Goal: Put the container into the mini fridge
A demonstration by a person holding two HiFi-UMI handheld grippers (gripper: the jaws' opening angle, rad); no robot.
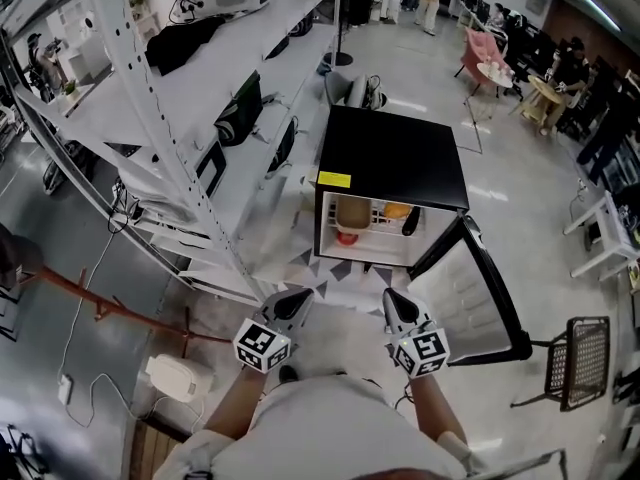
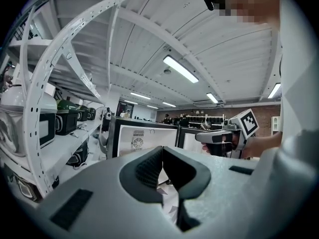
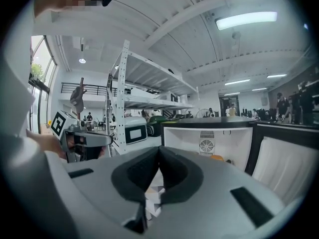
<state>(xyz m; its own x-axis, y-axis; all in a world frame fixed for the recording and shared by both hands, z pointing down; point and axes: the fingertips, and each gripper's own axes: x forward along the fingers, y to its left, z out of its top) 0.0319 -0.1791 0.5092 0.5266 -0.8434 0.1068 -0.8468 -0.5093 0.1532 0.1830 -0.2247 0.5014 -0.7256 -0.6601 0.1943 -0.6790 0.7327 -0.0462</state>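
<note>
The head camera looks steeply down from above the person onto the black, white-lined mini fridge (image 1: 392,158), which stands a little way ahead. The left gripper (image 1: 296,300) and right gripper (image 1: 393,300) sit close beneath the camera, nearer than the fridge. Each gripper camera rides low and faces roughly level along its own jaws towards the fridge's open front. All three views share the fridge and the white metal shelving rack (image 1: 270,28) to its left. Each gripper view also catches the other gripper.

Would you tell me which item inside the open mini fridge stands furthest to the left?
The tall tan container; the orange item and the dark one lie to its right.
</note>
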